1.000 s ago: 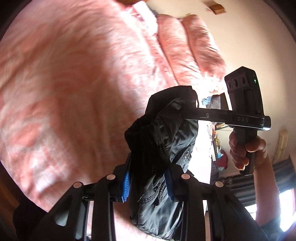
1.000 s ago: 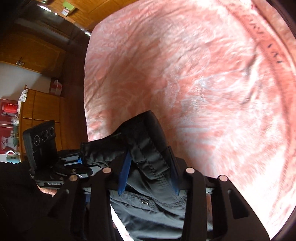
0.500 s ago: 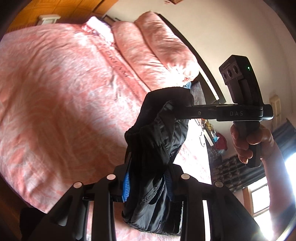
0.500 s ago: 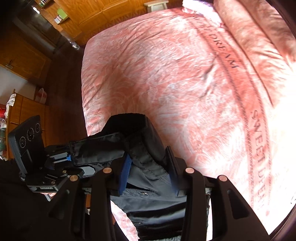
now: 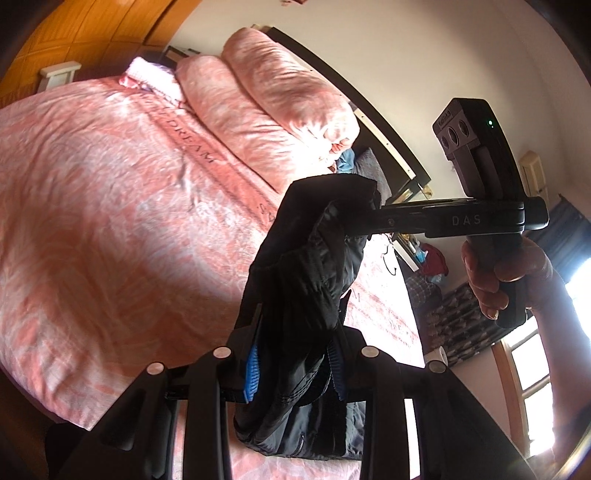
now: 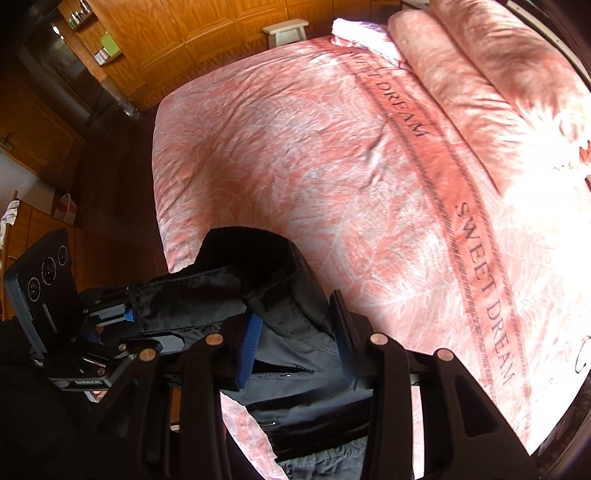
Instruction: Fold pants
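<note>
Black pants hang bunched between both grippers, lifted above the pink bed. My left gripper is shut on a fold of the pants. In the left wrist view the right gripper is shut on the pants' upper edge, held by a hand. In the right wrist view my right gripper is shut on the waistband part of the pants, and the left gripper holds the same cloth at the left. The rest of the pants droops below.
The pink bedspread carries "SWEET DREAM" lettering. Pink pillows lie by the dark headboard. Wooden cabinets and a white stool stand beyond the bed. A window is at the right.
Both grippers have risen and tilted up with the pants; more of the bed, pillows and room now shows. Both grips are unchanged.
</note>
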Available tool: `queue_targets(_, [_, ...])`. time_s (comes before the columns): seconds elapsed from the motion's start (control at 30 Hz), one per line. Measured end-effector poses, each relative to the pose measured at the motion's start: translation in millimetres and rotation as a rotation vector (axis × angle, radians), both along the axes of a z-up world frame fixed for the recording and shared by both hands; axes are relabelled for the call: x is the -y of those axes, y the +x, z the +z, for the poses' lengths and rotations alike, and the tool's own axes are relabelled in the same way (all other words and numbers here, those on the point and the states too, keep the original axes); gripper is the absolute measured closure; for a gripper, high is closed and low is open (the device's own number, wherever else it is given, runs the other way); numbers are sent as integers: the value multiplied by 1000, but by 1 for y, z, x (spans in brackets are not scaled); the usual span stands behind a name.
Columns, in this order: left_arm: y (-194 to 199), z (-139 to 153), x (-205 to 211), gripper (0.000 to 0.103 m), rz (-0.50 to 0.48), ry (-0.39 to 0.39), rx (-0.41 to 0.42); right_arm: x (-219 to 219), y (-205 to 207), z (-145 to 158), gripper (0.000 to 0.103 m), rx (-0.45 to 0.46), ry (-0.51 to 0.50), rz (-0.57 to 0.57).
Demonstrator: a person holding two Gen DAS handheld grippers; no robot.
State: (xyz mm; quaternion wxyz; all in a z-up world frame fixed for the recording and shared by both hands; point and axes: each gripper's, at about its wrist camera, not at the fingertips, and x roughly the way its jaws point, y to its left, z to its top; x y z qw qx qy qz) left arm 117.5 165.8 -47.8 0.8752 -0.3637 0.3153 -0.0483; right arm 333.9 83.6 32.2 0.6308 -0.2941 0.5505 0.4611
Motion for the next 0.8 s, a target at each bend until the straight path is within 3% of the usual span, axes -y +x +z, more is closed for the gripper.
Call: queue_targets(0.8, [5, 48, 74, 73, -141, 103, 69, 91, -17, 48, 71, 97, 29, -117])
